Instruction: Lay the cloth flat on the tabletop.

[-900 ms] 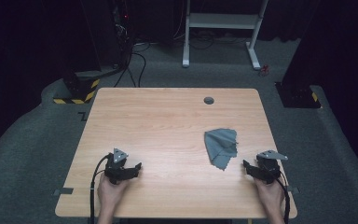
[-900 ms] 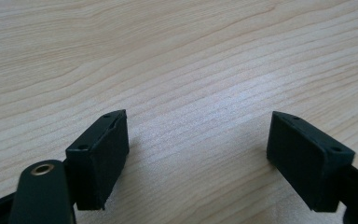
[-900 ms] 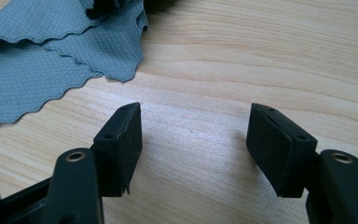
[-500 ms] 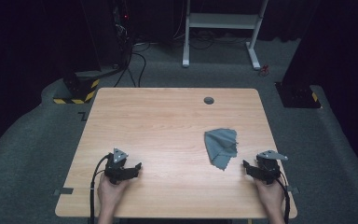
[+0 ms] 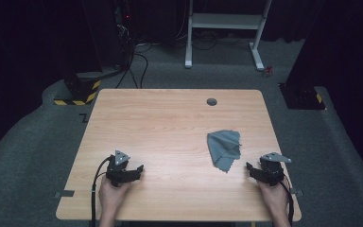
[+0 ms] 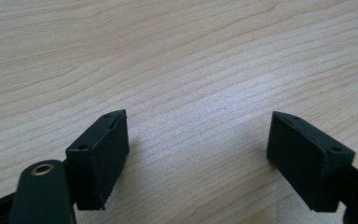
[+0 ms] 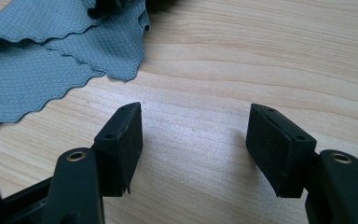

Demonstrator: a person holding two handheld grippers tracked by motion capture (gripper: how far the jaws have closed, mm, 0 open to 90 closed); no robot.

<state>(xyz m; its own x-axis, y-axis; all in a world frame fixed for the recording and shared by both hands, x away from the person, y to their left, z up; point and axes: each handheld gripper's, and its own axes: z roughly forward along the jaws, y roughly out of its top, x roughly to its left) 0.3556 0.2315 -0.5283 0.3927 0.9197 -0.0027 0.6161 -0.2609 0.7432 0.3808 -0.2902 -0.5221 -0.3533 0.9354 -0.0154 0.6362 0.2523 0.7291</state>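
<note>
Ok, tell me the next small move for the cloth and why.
Probably ease the right gripper forward and left to the grey cloth's near edge. Its jaws stand open and empty above bare table, and the right gripper view shows the cloth's scalloped edge just ahead and left. The left gripper, open too, sits much farther off.

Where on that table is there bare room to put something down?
Most of the wooden table is bare: the whole left half, the middle between the left gripper and the grey cloth, and the far edge beside the small round hole. It is tightest between the cloth and the right gripper.
</note>
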